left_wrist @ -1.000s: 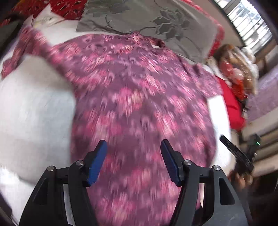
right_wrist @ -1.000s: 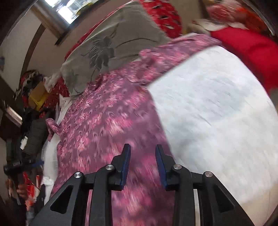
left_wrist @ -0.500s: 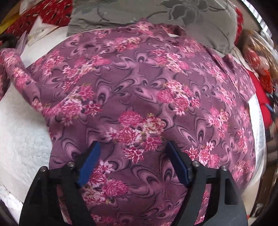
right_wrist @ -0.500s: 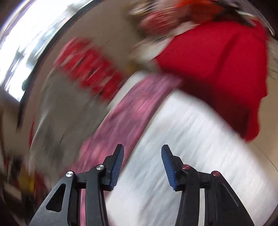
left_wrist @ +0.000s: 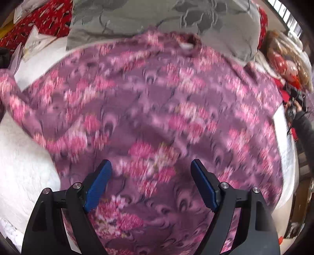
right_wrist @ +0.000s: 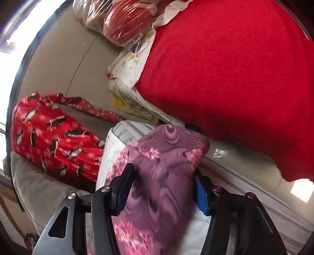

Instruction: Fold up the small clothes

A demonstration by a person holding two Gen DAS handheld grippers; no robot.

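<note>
A purple top with pink flowers lies spread flat on a white bed cover, collar at the far side and one sleeve trailing off to the left. My left gripper hovers over its lower middle, jaws wide open with nothing between them. In the right wrist view the end of the top's other sleeve lies between the fingers of my right gripper. Its jaws are closing around the sleeve, and the cloth hides part of the blue pad.
A grey flowered pillow lies beyond the collar. A red blanket, a plastic-wrapped bundle and a red patterned cloth crowd the space past the sleeve end. A person's dark sleeve shows at the right bed edge.
My left gripper's jaws have widened and it has shifted over the top's middle. My right gripper swung away from the top's body, rolled, and now has the sleeve end between its fingers.
</note>
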